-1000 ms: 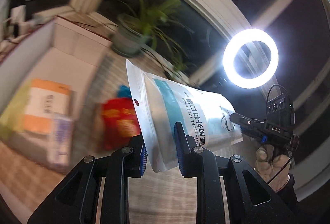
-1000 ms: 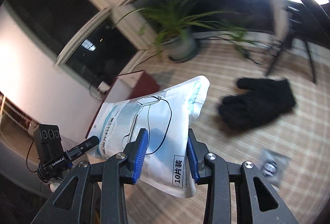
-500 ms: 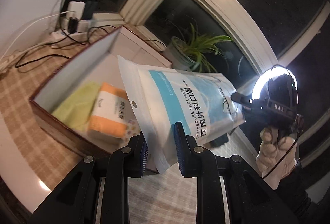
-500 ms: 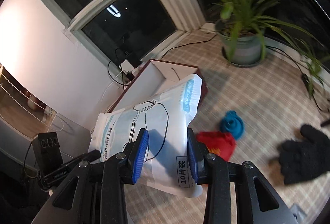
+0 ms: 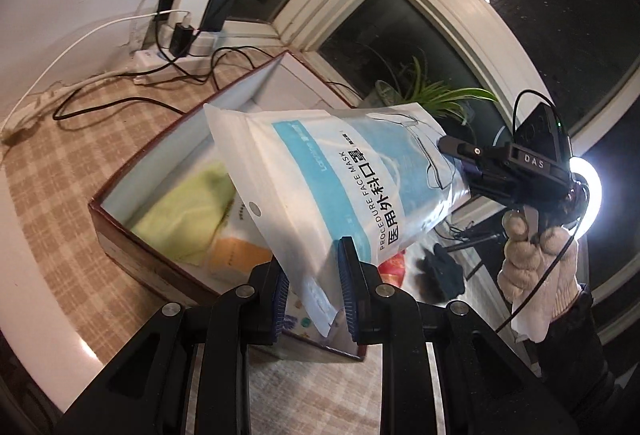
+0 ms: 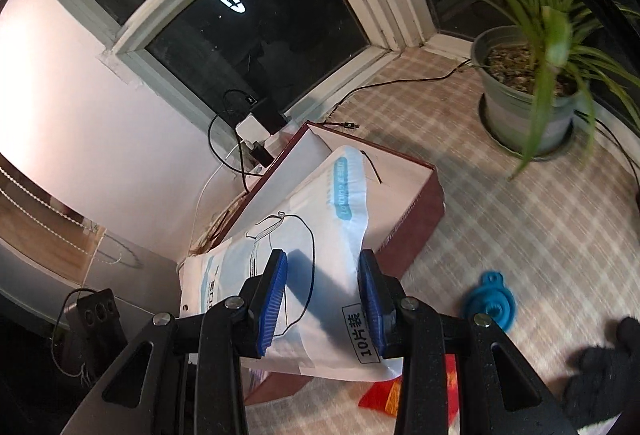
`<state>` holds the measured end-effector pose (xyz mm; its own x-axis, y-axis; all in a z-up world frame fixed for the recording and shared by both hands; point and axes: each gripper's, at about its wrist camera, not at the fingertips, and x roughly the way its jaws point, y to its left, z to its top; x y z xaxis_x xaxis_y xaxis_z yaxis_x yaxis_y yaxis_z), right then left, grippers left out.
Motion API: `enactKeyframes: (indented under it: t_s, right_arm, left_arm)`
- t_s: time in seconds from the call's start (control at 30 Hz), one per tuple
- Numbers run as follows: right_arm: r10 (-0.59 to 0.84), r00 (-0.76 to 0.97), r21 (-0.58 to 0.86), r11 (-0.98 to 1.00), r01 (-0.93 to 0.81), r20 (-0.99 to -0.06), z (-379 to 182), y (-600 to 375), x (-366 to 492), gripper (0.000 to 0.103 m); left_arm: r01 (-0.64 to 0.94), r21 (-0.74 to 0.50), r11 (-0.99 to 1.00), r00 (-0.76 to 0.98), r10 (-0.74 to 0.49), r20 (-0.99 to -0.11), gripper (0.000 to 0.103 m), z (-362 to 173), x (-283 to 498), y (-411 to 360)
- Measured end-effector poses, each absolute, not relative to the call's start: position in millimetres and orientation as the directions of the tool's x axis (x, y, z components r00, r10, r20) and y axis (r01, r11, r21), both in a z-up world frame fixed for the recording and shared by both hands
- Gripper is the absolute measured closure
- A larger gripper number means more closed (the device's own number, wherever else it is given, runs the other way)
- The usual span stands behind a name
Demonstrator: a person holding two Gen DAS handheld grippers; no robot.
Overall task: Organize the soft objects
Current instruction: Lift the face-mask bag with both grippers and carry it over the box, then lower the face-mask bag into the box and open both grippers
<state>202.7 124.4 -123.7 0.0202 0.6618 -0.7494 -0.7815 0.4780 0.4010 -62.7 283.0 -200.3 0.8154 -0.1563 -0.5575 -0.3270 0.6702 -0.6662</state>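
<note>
A checked woven mat [image 6: 520, 219] covers the floor below dark, white-framed windows [image 6: 256, 31]. On it stands a long open box [image 5: 132, 235], maroon outside and white inside, holding a soft yellow-green cloth [image 5: 184, 211] and an orange packet [image 5: 236, 255]. Far right, a grey pot with a long-leaved plant [image 6: 524, 103] sits near the window corner. Behind the box, a white power strip with plugs and loose cables [image 5: 180, 35] lies against the wall.

The mask pack [image 5: 340, 171], a glossy white and light-blue plastic pouch with printed lettering, hangs in the air over the box, tilted. The left gripper [image 5: 312, 295] pinches its near bottom edge between blue ribbed pads; the right gripper [image 6: 322, 299] clamps the opposite end, its jaws narrowed on the pouch.

On the mat right of the box lie a black glove [image 6: 604, 367], a red packet [image 6: 384, 395] and a small blue round silicone piece [image 6: 490, 305].
</note>
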Motion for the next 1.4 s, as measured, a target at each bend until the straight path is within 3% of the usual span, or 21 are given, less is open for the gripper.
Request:
enactKeyframes:
  t_s: [0.47,0.7,0.83,1.0,1.17,1.27,1.4]
  right_arm:
    - [0.634,0.009,0.394,0.491,-0.777,-0.773,-152,176,238,0.068]
    - [0.62,0.038,0.363,0.507,-0.782,-0.784,-157,187,240,0.062]
    - [0.605,0.056,0.342,0.522,-0.782,-0.795,-159,191,241,0.049]
    - [0.621,0.076,0.347,0.53,-0.774,-0.78,-153,188,243,0.048]
    - [0.627,0.098,0.321,0.519,-0.792,-0.773,-142,187,235,0.048]
    - [0.632,0.11,0.304,0.509,-0.805,-0.767,-134,181,227,0.048]
    - [0.638,0.13,0.279,0.5,-0.82,-0.759,-123,166,216,0.048]
  left_arm:
    - [-0.389,-0.611,0.69,0.782,-0.103,-0.615,0.081,-208,-48,287]
    - [-0.404,-0.605,0.687,0.783,-0.083,-0.617,0.081,-204,-49,289]
    - [-0.404,-0.601,0.689,0.784,-0.077,-0.616,0.081,-201,-50,289]
    - [-0.406,-0.6,0.69,0.789,-0.066,-0.61,0.081,-196,-54,289]
    - [-0.409,-0.592,0.694,0.788,-0.058,-0.613,0.076,-193,-58,287]
    - [-0.412,-0.597,0.689,0.789,-0.059,-0.612,0.067,-193,-61,287]
    - [-0.412,-0.597,0.688,0.793,-0.053,-0.607,0.067,-191,-68,286]
